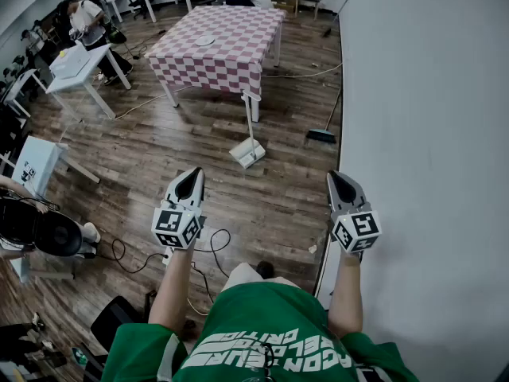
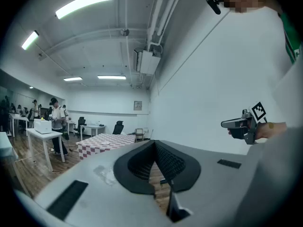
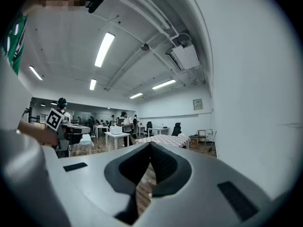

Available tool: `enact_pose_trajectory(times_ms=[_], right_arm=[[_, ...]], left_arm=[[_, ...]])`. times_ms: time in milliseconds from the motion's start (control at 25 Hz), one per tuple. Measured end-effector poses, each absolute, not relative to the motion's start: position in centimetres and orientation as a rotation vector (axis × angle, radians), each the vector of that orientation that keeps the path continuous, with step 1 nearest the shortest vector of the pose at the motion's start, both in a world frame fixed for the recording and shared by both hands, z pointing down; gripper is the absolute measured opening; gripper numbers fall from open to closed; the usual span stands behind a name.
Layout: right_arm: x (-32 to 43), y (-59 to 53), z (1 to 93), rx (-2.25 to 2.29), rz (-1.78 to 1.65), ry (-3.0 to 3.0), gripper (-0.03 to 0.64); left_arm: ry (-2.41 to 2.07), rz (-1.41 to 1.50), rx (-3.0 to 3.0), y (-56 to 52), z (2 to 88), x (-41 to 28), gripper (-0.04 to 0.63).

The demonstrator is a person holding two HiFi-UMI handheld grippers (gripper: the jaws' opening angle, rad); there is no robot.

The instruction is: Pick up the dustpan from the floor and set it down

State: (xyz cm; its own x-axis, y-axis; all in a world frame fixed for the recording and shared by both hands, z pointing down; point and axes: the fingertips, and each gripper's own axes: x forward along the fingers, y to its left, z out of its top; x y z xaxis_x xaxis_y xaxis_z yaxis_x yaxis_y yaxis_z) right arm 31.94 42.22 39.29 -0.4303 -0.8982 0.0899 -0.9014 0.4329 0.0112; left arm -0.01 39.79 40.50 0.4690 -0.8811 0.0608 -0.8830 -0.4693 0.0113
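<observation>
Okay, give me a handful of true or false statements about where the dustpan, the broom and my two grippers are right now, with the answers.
1. The dustpan stands on the floor near the checkered table. True.
2. The left gripper holds the dustpan. False: its jaws are together on nothing, and the dustpan sits apart from it on the floor.
3. A broom is beside the white wall. True.
4. The right gripper has its jaws wide apart. False: they are together, with nothing between them.
5. The checkered table has nothing on it. False: a plate lies on it.
</observation>
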Motion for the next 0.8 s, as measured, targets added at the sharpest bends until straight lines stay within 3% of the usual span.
enact_pose_trajectory(times_ms=[800], right_arm=[[33.0, 36.9, 39.8, 1.625, 0.079, -2.586, 0.008]], left_arm=[[-1.559, 0.09, 2.633, 35.3, 41.7, 1.2, 0.002]])
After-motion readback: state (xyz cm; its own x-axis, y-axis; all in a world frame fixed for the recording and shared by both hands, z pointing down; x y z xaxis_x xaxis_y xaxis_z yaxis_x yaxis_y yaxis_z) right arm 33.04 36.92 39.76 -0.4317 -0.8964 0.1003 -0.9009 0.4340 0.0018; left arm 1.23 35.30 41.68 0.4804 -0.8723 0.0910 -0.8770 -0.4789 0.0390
